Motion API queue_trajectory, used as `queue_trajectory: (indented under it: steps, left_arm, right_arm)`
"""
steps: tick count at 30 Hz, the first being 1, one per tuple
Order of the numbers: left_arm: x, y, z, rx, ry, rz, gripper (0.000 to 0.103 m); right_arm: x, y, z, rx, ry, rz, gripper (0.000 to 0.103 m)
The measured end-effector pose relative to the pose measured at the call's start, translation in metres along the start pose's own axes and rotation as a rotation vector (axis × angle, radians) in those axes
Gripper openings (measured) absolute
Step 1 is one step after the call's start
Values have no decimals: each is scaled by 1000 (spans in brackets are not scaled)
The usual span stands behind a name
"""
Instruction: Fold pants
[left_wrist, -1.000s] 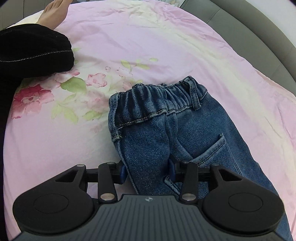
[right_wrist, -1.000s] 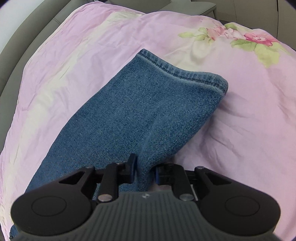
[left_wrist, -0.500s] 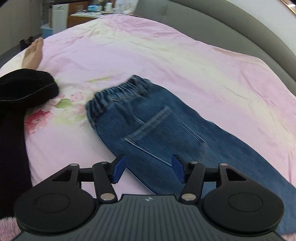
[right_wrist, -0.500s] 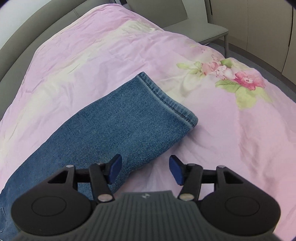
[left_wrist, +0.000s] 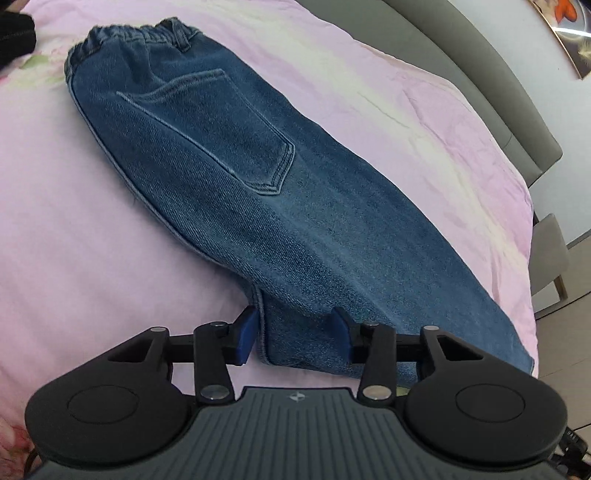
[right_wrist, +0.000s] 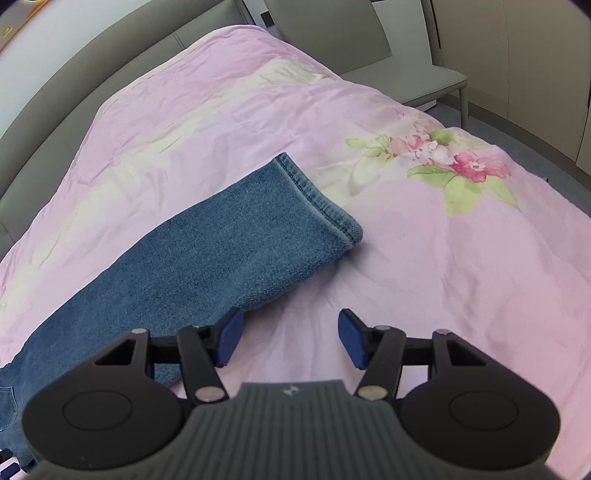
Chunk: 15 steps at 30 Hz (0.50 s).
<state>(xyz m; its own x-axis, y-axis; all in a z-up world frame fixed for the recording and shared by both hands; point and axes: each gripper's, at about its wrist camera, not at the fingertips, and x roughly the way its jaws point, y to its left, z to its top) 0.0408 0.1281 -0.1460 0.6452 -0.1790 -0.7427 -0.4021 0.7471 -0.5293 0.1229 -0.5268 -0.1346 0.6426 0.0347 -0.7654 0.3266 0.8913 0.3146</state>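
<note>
The left claw (left_wrist: 293, 334) is low over the bed (left_wrist: 74, 240), spread wide around a folded edge of the pants (left_wrist: 258, 177), not pinching it. The blue pants lie flat on the pink bed, folded leg on leg, waistband far left. The right claw (right_wrist: 290, 338) is spread too, holding nothing, just beside the pants' leg end (right_wrist: 317, 203).

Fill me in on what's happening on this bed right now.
A person with a handheld gripper in each hand is folding small blue denim pants laid lengthwise on a pink floral bedspread. The left gripper is open, its blue fingers straddling the fabric's near edge around mid-leg. The right gripper is open over bare bedspread beside the hem, holding nothing. No crosswise fold is made yet.
</note>
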Motion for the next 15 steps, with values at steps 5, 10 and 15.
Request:
queue_trajectory:
  steps: [5,10,15]
  left_arm:
    - [14,-7,3,2,22,85,19]
    - [19,-17,4,43,64,196,10]
    - [20,-27,11,80,107,248,11]
  right_arm:
    - [1,-8,16,-48,-10,-21,50]
    - [14,-5,52,-117,-30,-42,47]
    - [46,8,86,-206,-9,-13,47]
